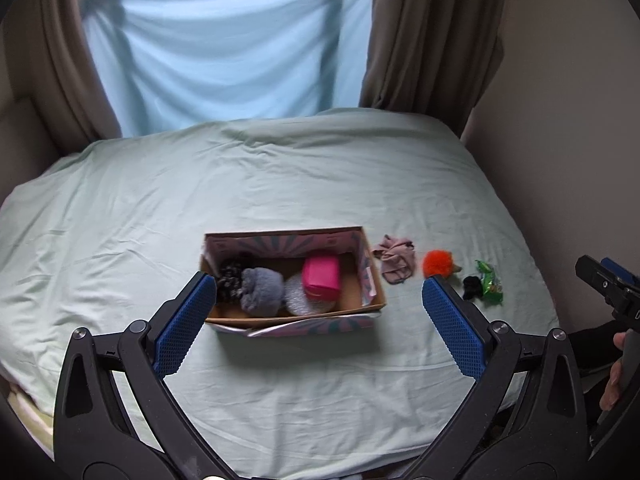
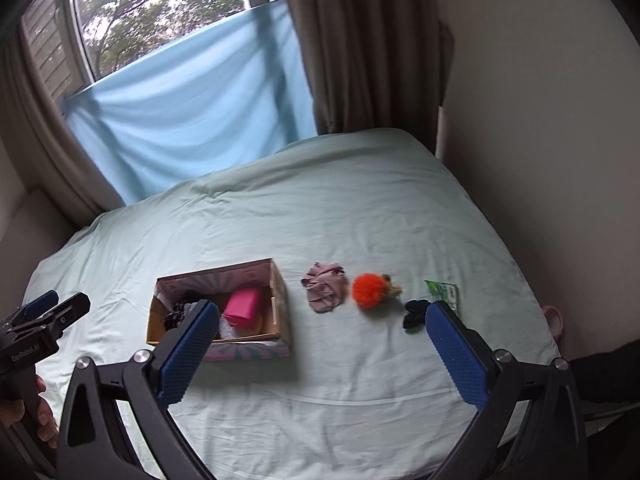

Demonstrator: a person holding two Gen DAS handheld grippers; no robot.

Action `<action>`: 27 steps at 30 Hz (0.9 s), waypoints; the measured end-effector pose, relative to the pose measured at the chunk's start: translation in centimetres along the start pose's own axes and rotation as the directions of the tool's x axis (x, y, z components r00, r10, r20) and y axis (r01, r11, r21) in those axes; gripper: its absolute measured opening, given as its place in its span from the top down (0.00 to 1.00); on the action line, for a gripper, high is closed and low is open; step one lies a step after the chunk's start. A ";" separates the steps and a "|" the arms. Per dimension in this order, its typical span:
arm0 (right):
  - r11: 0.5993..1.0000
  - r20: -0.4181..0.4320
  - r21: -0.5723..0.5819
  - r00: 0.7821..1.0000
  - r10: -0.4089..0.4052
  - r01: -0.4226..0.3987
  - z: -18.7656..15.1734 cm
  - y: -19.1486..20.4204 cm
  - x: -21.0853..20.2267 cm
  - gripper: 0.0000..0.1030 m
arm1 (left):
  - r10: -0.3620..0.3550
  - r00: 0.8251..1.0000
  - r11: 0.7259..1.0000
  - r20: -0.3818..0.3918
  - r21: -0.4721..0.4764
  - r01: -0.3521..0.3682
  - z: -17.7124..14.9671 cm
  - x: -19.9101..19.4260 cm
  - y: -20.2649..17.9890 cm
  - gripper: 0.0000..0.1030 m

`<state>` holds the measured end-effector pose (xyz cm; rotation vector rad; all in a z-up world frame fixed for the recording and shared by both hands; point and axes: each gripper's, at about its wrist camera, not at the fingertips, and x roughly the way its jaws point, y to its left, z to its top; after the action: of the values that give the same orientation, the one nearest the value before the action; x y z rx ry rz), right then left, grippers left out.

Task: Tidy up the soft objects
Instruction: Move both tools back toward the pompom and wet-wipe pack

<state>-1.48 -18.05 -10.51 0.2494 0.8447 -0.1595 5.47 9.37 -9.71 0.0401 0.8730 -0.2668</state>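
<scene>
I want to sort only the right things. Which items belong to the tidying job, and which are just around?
Job: cardboard box; pink cloth; orange pompom; black scrunchie; green packet.

Around: bed sheet; blue cloth; brown curtains.

The left gripper (image 1: 320, 300) has 2 matte black plastic arms with triangular cut-outs and round silver screws at the pivots, each tipped by a blue pad (image 1: 186, 322) with a fine dotted grip texture. The right gripper (image 2: 322, 330) is built the same. White "GenRobot.AI" lettering marks the left gripper's black body. A dark sleeve (image 2: 604, 372) covers the right arm.
</scene>
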 end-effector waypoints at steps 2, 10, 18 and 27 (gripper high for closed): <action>1.000 -0.003 0.026 1.000 -0.007 0.007 0.2 -2.2 0.1 0.00 | -0.015 1.000 1.000 -0.008 0.006 0.015 0.5 0.7 -2.1 0.00; 0.993 -0.047 0.117 0.999 -0.005 0.011 1.4 -10.7 2.6 0.00 | -0.064 0.997 0.998 -0.045 0.023 0.065 2.0 5.1 -10.9 0.00; 0.983 -0.135 0.184 0.989 0.051 -0.026 2.0 -17.9 8.5 0.00 | -0.092 0.988 0.995 -0.123 0.014 0.095 2.0 12.8 -18.1 0.00; 0.970 -0.234 0.242 0.968 0.093 -0.034 1.2 -22.3 17.0 0.00 | -0.119 0.965 0.990 -0.234 0.046 0.133 0.6 23.2 -23.1 0.01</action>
<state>5.23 -40.45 -26.02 0.5283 1.0615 -0.1713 14.38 -18.06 -25.34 0.0735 1.1006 -0.4145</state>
